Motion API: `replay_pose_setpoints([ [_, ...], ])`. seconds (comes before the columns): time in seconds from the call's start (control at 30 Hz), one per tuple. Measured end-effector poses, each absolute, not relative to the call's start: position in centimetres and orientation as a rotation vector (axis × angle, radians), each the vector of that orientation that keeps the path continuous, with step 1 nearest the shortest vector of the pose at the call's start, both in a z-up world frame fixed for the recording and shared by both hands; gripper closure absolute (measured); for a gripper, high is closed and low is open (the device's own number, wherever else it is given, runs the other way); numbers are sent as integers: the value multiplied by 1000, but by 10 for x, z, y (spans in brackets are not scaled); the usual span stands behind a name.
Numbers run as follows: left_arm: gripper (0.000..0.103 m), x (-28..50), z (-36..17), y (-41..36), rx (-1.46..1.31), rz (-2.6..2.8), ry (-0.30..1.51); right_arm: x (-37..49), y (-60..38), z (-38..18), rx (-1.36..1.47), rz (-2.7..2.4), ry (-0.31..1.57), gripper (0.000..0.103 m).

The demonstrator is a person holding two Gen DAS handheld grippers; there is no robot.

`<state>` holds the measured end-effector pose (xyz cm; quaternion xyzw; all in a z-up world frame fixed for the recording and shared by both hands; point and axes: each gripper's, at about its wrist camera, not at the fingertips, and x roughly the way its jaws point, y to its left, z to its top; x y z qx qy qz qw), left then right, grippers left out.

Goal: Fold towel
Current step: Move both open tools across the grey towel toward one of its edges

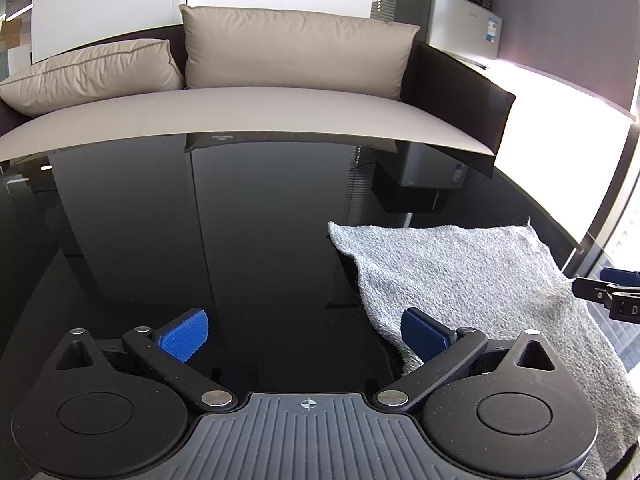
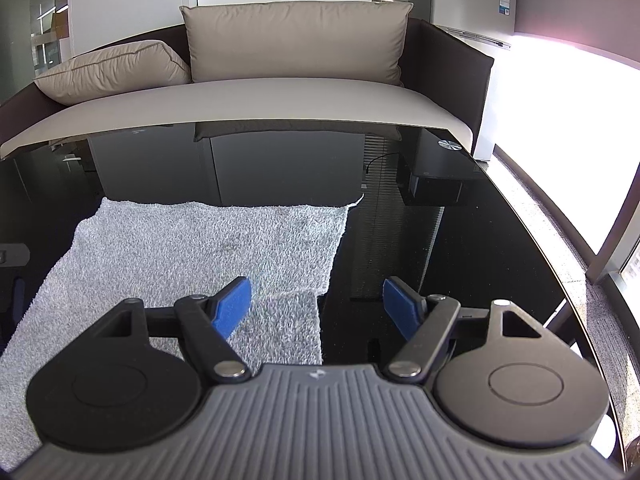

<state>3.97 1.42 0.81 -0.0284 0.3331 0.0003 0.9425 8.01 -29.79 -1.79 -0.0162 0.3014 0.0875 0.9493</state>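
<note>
A grey terry towel (image 1: 480, 280) lies flat on the glossy black table (image 1: 240, 240), at the right in the left wrist view. In the right wrist view the towel (image 2: 192, 248) fills the left half, with a folded layer edge near its right side. My left gripper (image 1: 306, 332) is open and empty, just left of the towel's near left edge; its right pad (image 1: 424, 336) overlaps that edge. My right gripper (image 2: 318, 304) is open and empty, straddling the towel's right edge. The right gripper's tip (image 1: 608, 288) shows at the far right of the left wrist view.
A sofa with a beige seat (image 1: 240, 116) and two beige cushions (image 2: 296, 40) stands beyond the table's far edge. A small fridge (image 1: 464, 24) with a microwave on it stands at the back right. The table's curved right edge (image 2: 560, 264) borders a bright window.
</note>
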Motion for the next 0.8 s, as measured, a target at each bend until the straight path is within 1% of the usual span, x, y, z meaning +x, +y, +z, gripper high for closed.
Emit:
replay_pose_setpoints([
  [0.1, 1, 34, 7, 11, -55, -9, 682, 72, -298, -16, -25, 179, 608, 25],
  [0.17, 1, 30, 5, 8, -55, -15, 689, 67, -299, -16, -22, 175, 603, 21],
  [0.33, 1, 20, 3, 2, -61, -30, 694, 56, -299, -16, -13, 176, 597, 19],
  [0.4, 1, 15, 3, -1, -57, -37, 693, 51, -298, -16, -11, 174, 593, 13],
  [0.8, 1, -9, 2, -16, -66, -64, 684, 19, -298, -14, -2, 170, 590, 11],
])
